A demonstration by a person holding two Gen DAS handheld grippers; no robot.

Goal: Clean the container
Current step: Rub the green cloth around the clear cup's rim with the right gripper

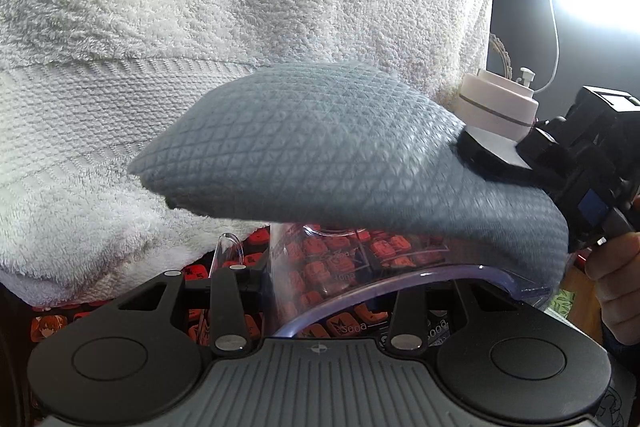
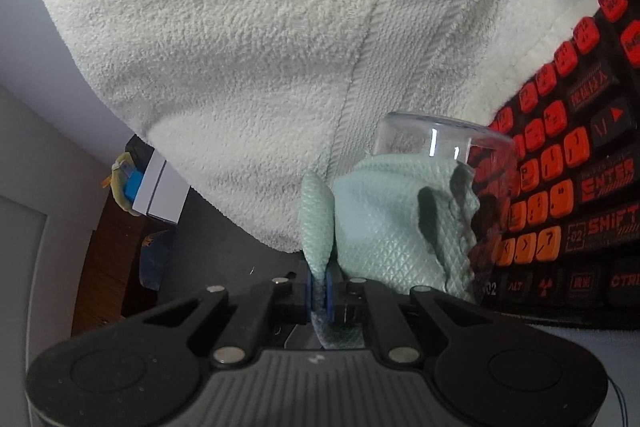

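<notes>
Container, clear, held by left gripper; right gripper clamps cloth; white towel behind.

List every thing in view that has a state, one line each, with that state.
Clear container: empty of liquid, cloth pushed into it, held up over the keyboard mat.
Green cloth: bunched, one fold pinched.
Right hand-held gripper: shut on the green cloth.
Left hand-held gripper: part open around the clear container's rim.
White towel: spread out, lying flat.
</notes>
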